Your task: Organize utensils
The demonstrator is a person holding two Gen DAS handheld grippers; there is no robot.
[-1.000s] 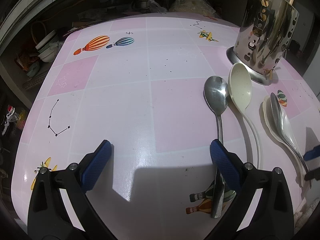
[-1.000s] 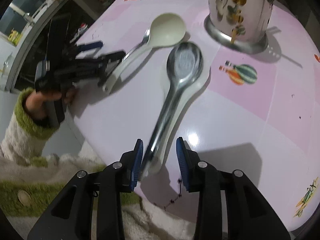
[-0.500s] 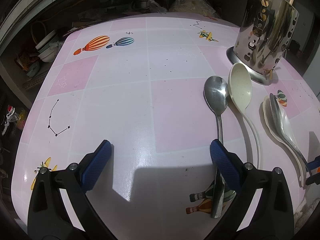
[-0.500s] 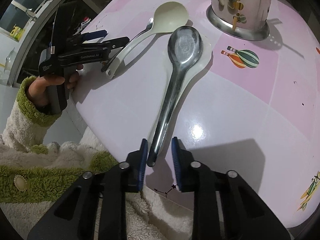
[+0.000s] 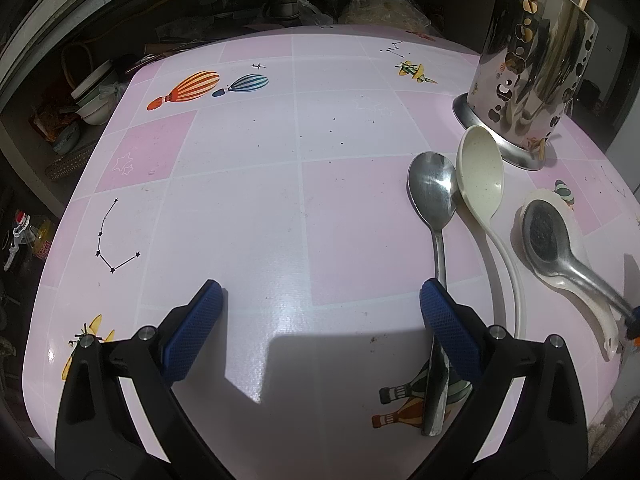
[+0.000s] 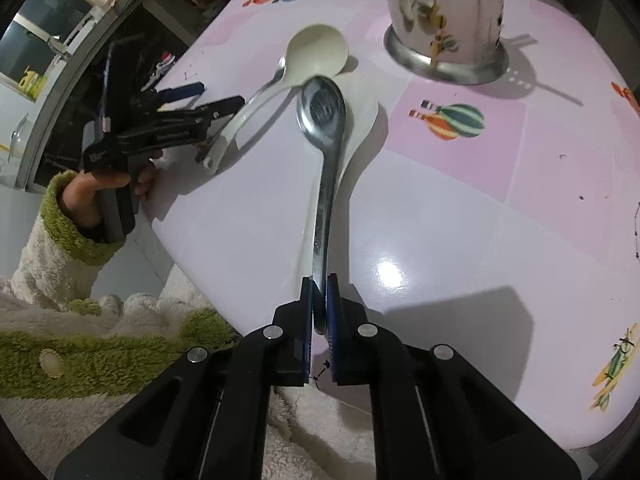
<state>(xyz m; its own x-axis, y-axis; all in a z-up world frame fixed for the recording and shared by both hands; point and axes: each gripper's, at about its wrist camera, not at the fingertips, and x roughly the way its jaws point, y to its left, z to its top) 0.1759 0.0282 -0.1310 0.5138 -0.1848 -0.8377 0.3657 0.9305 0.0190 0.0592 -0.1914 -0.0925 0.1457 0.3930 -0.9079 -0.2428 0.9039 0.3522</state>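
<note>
Steel spoon [image 6: 323, 120] is pinched at handle tip by right gripper [image 6: 319, 304]; slip risked when lifted. Left gripper [image 5: 318, 320] is held wide, empty.

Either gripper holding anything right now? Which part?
Right gripper is shut on the steel spoon, at its handle end. Left gripper is open, empty.
</note>
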